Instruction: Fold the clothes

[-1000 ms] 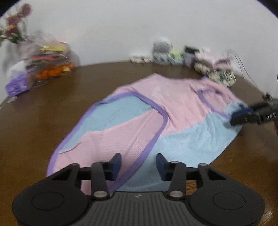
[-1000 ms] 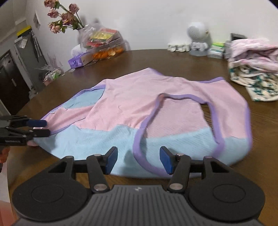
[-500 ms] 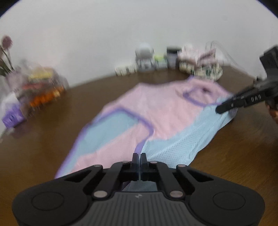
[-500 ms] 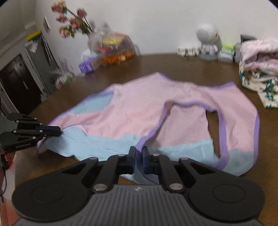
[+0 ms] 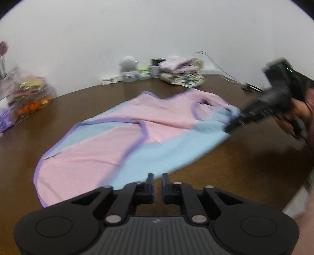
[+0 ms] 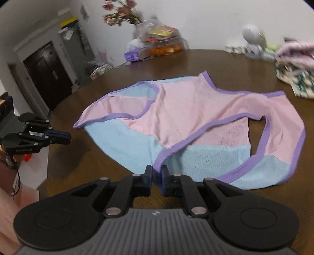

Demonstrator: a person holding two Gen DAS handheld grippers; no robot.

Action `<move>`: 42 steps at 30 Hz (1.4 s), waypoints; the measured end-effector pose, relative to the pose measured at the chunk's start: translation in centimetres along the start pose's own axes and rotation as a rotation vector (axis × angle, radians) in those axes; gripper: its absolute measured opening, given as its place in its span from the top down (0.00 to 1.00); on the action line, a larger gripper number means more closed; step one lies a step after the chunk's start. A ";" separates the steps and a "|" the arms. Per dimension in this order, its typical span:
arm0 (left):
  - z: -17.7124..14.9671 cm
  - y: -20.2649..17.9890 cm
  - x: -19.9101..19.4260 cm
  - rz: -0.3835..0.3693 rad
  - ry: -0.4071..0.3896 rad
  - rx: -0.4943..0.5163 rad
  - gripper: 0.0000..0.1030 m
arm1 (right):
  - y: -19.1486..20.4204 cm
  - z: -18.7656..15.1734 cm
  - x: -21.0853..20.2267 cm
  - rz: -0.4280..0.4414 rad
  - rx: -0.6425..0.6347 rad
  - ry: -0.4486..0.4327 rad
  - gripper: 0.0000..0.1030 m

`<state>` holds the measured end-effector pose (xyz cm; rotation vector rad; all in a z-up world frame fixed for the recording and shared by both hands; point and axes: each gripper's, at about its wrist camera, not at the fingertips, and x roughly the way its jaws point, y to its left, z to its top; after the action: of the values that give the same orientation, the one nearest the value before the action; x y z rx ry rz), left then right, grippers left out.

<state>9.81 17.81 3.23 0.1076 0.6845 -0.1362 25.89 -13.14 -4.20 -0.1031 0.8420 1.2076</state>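
Jersey (image 6: 188,121) hem is pinched in right tool (image 6: 156,177); left tool (image 5: 157,183), nearly closed, hovers beside it.

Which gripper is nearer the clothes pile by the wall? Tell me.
Right. The right gripper holds the jersey by its hem at the end toward the clothes pile; the left gripper is beyond the jersey's opposite end, farther off.

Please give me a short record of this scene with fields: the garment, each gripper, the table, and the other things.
garment: pink and blue mesh vest with purple trim, spread out, not yet folded
table: brown wooden table
left gripper: nearly shut, at the vest's blue edge; grip on cloth unclear
right gripper: shut on the vest's near purple hem
other things: pile of clothes at the far edge; flowers
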 end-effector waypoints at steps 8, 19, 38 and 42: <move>3.6 1.3 6.6 0.045 0.104 0.128 0.50 | 0.0 -0.5 -0.1 -0.022 0.083 -0.070 0.62; 3.7 3.5 3.5 -0.154 0.101 -0.024 1.00 | 0.1 0.2 0.4 0.072 0.092 -0.101 0.95; -2.7 1.1 -0.8 -0.243 0.163 -0.193 0.85 | 0.9 -3.2 -1.1 0.187 0.050 0.089 0.79; -2.7 0.9 0.6 -0.202 0.216 -0.144 0.95 | 1.3 -3.9 -1.2 0.200 0.065 0.090 0.79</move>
<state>8.79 19.02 0.84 -0.0867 0.9186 -0.2714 22.69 -15.53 -5.71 -0.0206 0.9873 1.3696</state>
